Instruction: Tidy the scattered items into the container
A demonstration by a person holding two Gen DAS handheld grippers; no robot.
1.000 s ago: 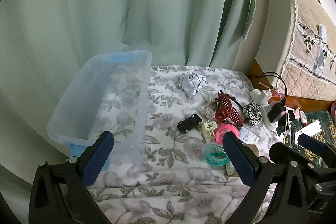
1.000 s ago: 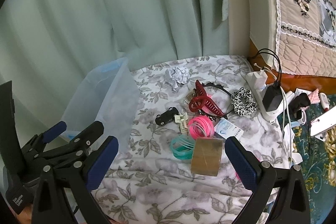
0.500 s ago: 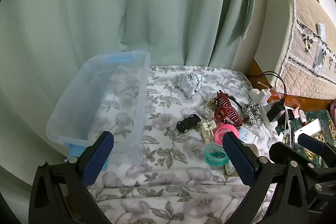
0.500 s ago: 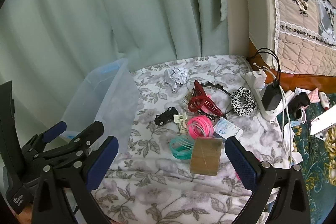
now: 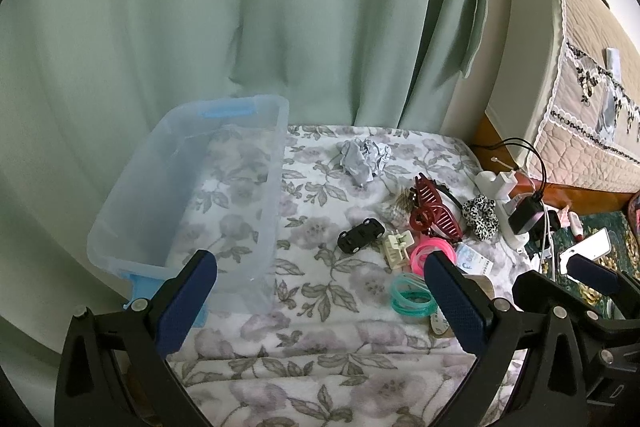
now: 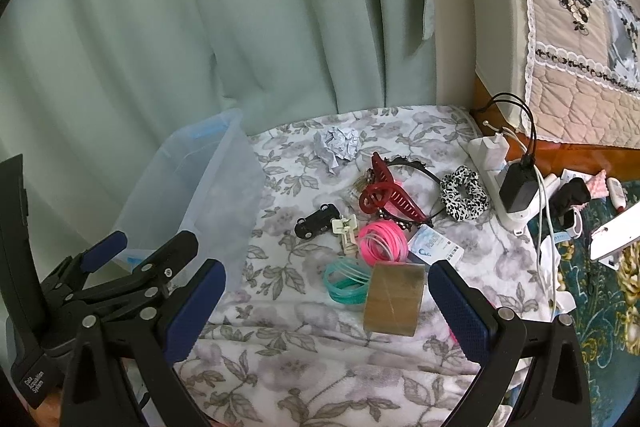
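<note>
Clear plastic container (image 5: 188, 203) with blue handles, ahead and to the left of the left gripper (image 5: 320, 291), standing on the floral blanket (image 5: 320, 347); no items visible inside. In the right wrist view, same container (image 6: 208, 195) beyond the left finger of the right gripper (image 6: 326, 301).

Scattered items, ahead and to the right of the left gripper, all lying on the blanket outside the container:
- crumpled paper ball (image 5: 364, 159), farthest forward, near the curtain (image 5: 280, 27);
- black toy car (image 5: 360, 235), closest of the group to the container wall;
- cream plastic clip (image 5: 397, 245), just beside the car;
- dark red claw hair clip (image 5: 434, 213), overlapping a black headband (image 6: 416, 167);
- leopard-print scrunchie (image 5: 480, 217), to the right of the claw clip;
- pink bangles (image 5: 432, 254), touching the cream clip in the right wrist view;
- teal bangles (image 5: 412, 297), just beside the left gripper's right fingertip;
- small white-and-blue packet (image 5: 472, 262), next to the pink bangles;
- brown tape roll (image 6: 394, 299), between the fingers of the right gripper in its own view, touching the teal bangles.

Both grippers released, jaws spread wide, nothing held; right gripper body visible at the lower right of the left wrist view, left gripper body at the lower left of the right wrist view.

Beyond the items to the right: white power strip (image 6: 500, 179) with black charger (image 6: 518, 187) and cables; farther right, quilted bed cover (image 5: 592, 115) and patterned rug (image 6: 600, 287).
</note>
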